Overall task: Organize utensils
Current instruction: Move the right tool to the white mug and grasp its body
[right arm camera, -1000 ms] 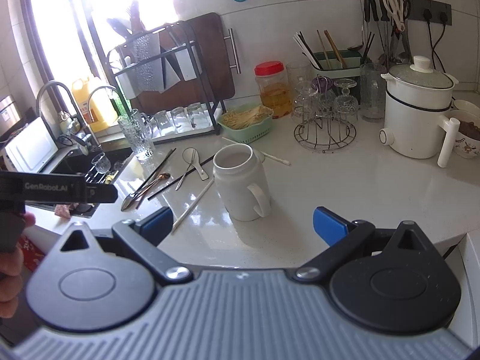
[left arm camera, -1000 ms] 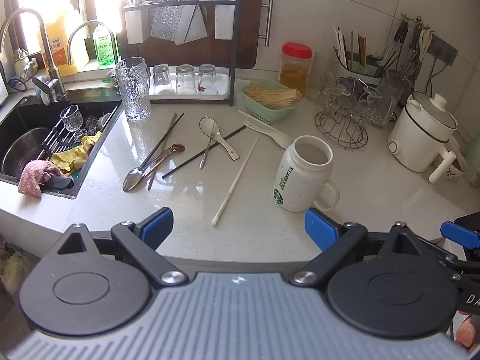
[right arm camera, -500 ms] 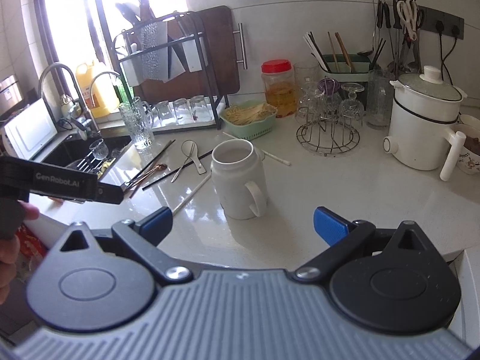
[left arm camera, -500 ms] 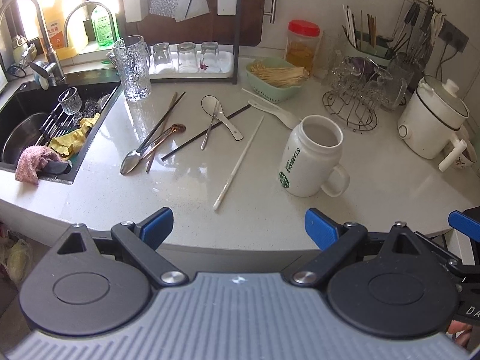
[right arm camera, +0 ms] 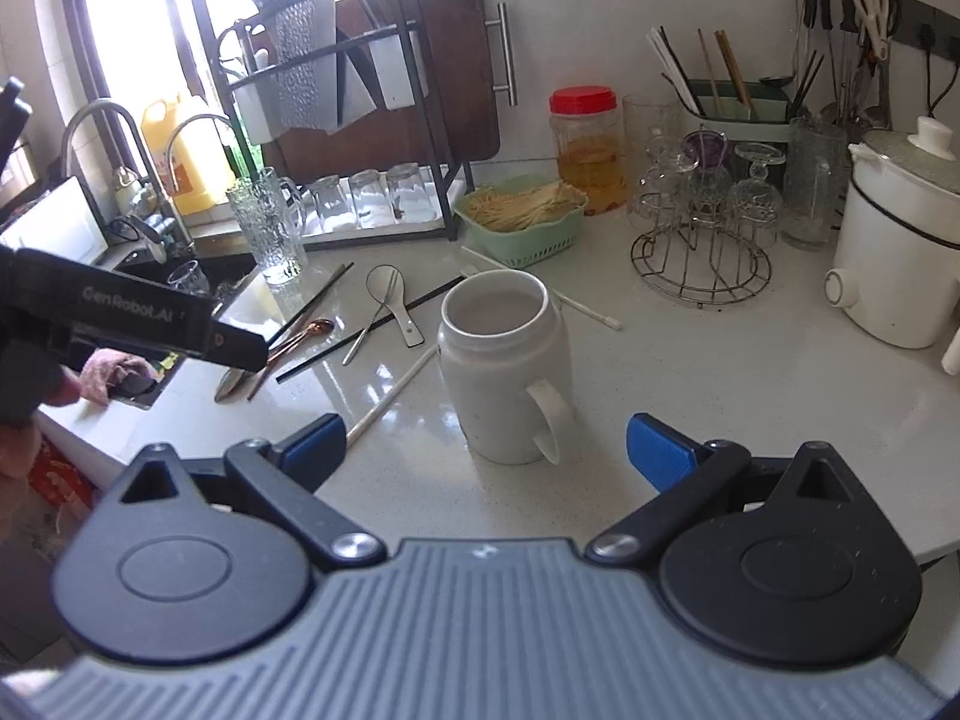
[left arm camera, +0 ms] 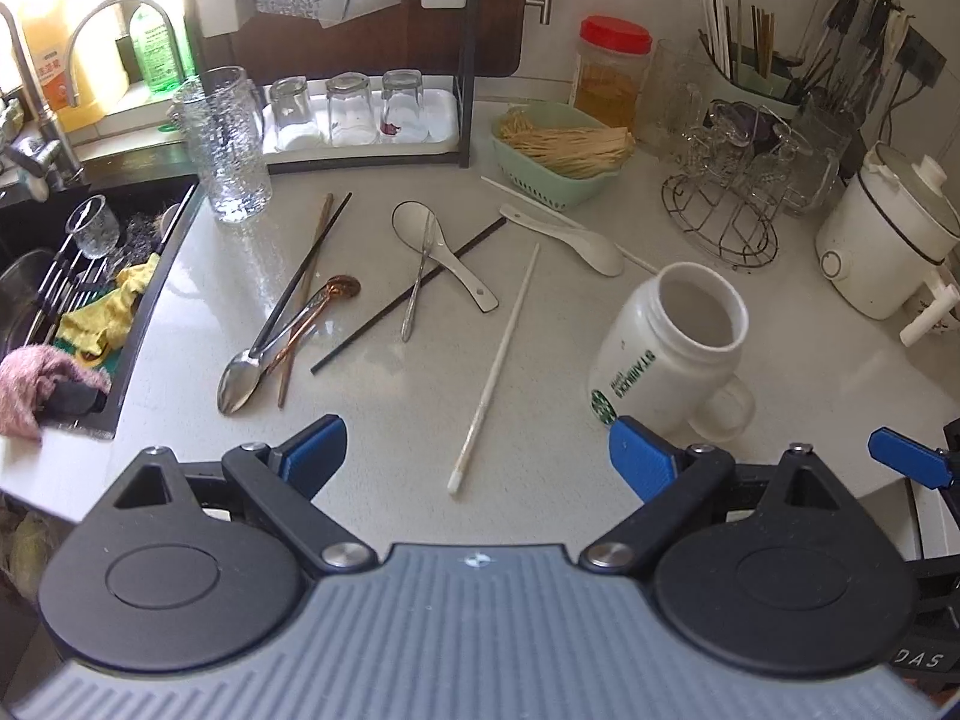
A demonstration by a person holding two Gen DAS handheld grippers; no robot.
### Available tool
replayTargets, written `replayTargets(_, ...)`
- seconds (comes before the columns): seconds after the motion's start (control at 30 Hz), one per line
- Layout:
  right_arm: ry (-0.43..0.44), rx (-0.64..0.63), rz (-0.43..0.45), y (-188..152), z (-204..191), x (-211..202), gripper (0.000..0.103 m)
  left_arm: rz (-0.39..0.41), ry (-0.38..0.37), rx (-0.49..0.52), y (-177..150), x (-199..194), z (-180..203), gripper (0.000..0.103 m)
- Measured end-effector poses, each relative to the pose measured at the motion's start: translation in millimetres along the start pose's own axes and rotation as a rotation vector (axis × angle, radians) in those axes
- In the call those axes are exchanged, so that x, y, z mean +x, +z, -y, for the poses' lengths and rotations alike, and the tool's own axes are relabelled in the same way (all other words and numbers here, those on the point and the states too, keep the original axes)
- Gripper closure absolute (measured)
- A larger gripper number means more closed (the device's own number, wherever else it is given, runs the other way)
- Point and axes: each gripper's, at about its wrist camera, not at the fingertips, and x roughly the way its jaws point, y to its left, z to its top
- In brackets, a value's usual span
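Loose utensils lie scattered on the white counter: a white chopstick [left arm camera: 498, 366], a black chopstick [left arm camera: 408, 295], a white ceramic spoon [left arm camera: 441, 261], a second white spoon [left arm camera: 570, 239], a steel spoon [left arm camera: 240, 381] and a copper spoon [left arm camera: 318, 312]. An empty white mug [left arm camera: 672, 345] [right arm camera: 504, 360] stands to their right. My left gripper [left arm camera: 477, 447] hovers open over the counter's front edge, just short of the white chopstick's near end. My right gripper [right arm camera: 486, 441] is open too, close in front of the mug, its handle between the fingers' line.
A black sink [left arm camera: 72, 276] with cloths is at the left. A glass pitcher [left arm camera: 225, 144], dish rack [left arm camera: 360, 120], green basket [left arm camera: 561, 150], wire glass stand [left arm camera: 726, 204] and white cooker [left arm camera: 882, 240] line the back. A utensil holder [right arm camera: 735, 102] stands behind the stand.
Both grippers have moved forward and lower toward the counter; the utensils and the mug now appear nearer. Neither gripper has changed its opening, and nothing on the counter has moved.
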Motion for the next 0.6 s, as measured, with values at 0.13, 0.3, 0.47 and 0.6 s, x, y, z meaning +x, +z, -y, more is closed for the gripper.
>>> replayTargets(0.13,-0.011,0.011,-0.027,4.5,-4.7,28.3,0.001,-0.019,-0.028,0.024,16.3,31.7,-11.9,0.007)
replayTargets(0.3,-0.084,-0.049,-0.041,7.8,-13.1,65.1,0.001,-0.077,-0.127,-0.015,34.6,72.9,-28.2,0.008)
replayTargets(0.47,-0.129,-0.051,-0.059,9.2,-12.6,97.1,0.002,-0.090,-0.193,0.045,51.0,106.6,-26.6,0.009)
replayTargets(0.6,-0.171,-0.090,-0.066,11.9,-17.1,115.8,0.002,-0.103,-0.235,0.087,62.7,130.6,-22.8,0.013)
